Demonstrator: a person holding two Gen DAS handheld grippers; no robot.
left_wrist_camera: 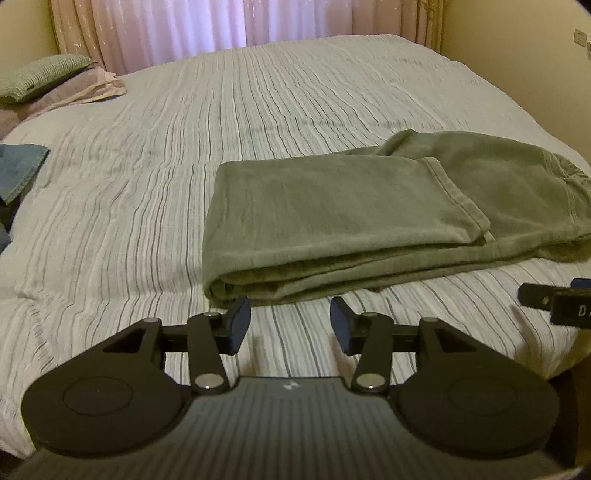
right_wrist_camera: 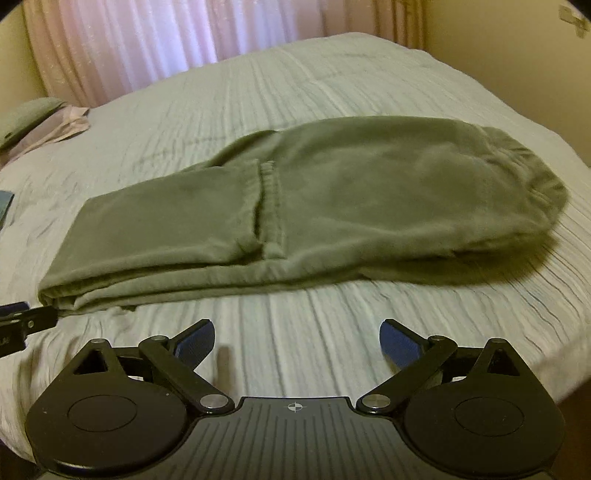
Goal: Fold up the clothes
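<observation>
The green trousers (right_wrist_camera: 295, 199) lie folded on the bed (right_wrist_camera: 295, 74), their long axis running across it from left to right, roughly in line with the near edge of the mattress. The folded end points left; the gathered waistband (right_wrist_camera: 546, 177) points right, toward the wall side of the bed. A hemmed leg end (left_wrist_camera: 458, 195) lies doubled back on top, about halfway along. The near long edge is a stack of soft layers, lying just past both tools. The left tool (left_wrist_camera: 290, 325) hovers above the striped cover by the folded corner, its jaws apart with nothing between them, not touching the cloth. The right tool (right_wrist_camera: 297, 341) hangs further along the same edge, its jaws spread wide and empty, bare cover beneath them. Beyond the trousers the bed stretches open to the curtain (left_wrist_camera: 221, 22), and there is broad free cover to the left as well. A blue garment (left_wrist_camera: 18, 170) sits at the far left edge, and pillows (left_wrist_camera: 48, 81) are stacked in the far left corner, both well apart from the trousers.
</observation>
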